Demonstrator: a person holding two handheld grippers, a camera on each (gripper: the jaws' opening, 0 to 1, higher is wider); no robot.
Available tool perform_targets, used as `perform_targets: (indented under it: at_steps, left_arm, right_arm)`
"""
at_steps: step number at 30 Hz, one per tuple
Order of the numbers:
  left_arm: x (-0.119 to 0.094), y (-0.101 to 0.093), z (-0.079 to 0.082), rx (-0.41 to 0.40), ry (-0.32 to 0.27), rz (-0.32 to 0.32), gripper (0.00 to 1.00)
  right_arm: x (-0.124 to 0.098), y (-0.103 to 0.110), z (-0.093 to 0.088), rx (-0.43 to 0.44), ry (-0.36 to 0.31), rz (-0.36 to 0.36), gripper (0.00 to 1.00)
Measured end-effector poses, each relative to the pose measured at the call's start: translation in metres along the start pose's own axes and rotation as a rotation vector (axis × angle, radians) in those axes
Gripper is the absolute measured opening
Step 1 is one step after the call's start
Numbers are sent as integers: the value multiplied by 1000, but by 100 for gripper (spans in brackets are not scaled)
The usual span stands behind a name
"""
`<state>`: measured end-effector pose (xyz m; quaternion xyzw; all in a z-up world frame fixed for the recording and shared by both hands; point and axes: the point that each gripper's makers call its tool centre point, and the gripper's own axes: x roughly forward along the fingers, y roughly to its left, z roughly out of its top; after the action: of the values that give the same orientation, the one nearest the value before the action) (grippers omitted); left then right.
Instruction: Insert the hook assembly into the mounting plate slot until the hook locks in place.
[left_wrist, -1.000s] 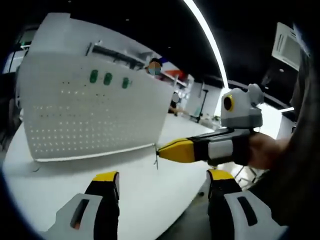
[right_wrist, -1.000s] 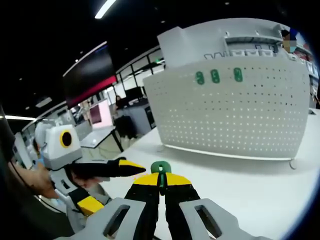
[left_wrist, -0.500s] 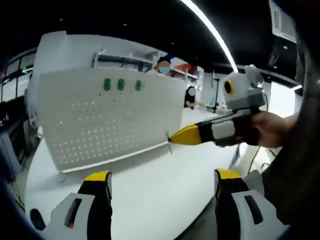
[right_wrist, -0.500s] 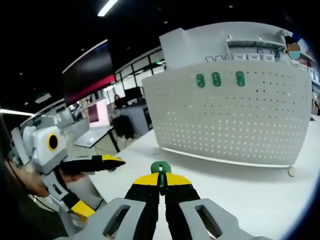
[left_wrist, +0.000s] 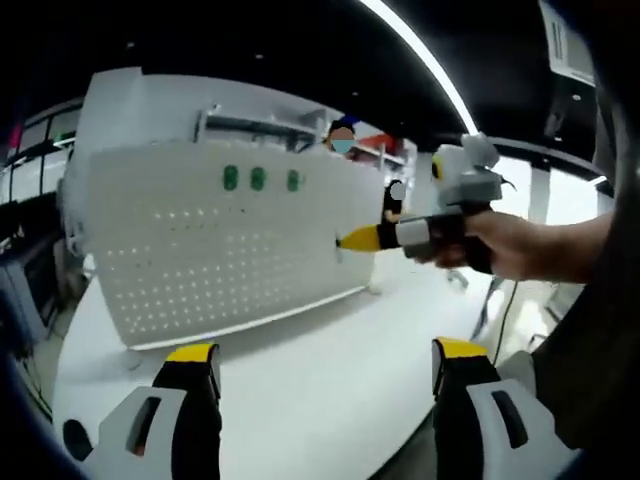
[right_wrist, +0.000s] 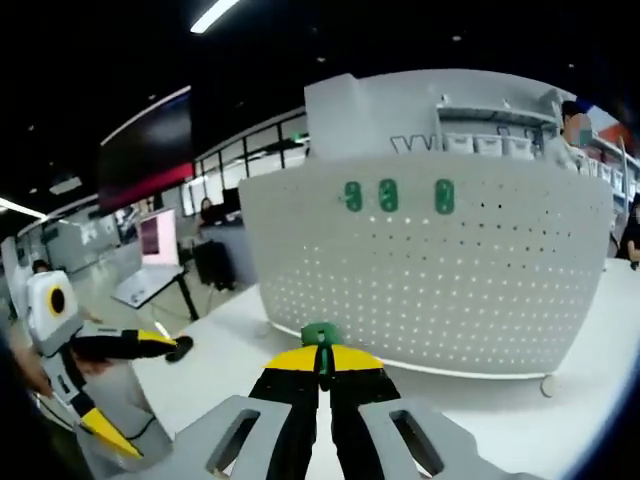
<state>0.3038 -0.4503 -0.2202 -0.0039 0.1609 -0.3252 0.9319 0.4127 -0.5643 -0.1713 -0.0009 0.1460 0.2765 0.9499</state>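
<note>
- We have carried the right gripper (right_wrist: 320, 372) closer to the white perforated mounting plate (right_wrist: 430, 280); in the right gripper view the plate now looms larger than half a second ago, and in the left gripper view the right gripper (left_wrist: 352, 238) has risen from the plate's lower edge to mid-height at its right end
- Its jaws stay clamped together on the green hook assembly (right_wrist: 321, 335), whose head pokes out just beyond the yellow tips
- We judge this as the approach phase: the hook is near the plate but not yet touching it, so nothing is inserted
- Three green hooks (right_wrist: 388, 196) already sit in the plate's top rows, in a short line
- The left gripper (left_wrist: 318, 375) hangs back with jaws wide apart and empty, over the white table (left_wrist: 300, 370)
- The table's near edge curves close under the left gripper; the plate's right end and the perforated rows below the green hooks leave us open room to come in
</note>
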Motion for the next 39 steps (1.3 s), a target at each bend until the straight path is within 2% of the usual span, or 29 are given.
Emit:
perform_targets:
  at_steps: [3,7,10,14,18,21,25,28,33,39]
  left_arm:
    - [-5,5,6,-20,-34,14,92]
    - [-7,12,7,-32,-29,30,91]
    - [-7,15,4,-4,-11,47,90]
    - [-4,13,8,-4,-12,50,90]
    - [0,9,16,34,-14,51,89]
    - [2,8,22,45,-19,45,89]
    - [2,8,26,53,-23,45,89]
    - [1,11,26,74,-1,57,89]
    - [-1,14,32,75,-11,63,89]
    - [-1,18,29,76,8,75,88]
  right_arm:
    - [5,-16,9,-15,-17,-31,1]
    - [11,-33,20,-16,-40,-66,1]
    - [13,-49,34,-28,-81,-109,1]
    - [17,-70,49,-47,-121,-160,1]
    - [21,-90,62,-68,-164,-219,1]
    - [24,-107,65,-37,-183,-256,0]
    - [29,-119,71,-37,-195,-281,0]
    - [31,-127,76,-36,-204,-297,0]
    - [38,-141,85,-37,-218,-319,0]
    - [48,-154,99,-48,-248,-351,1]
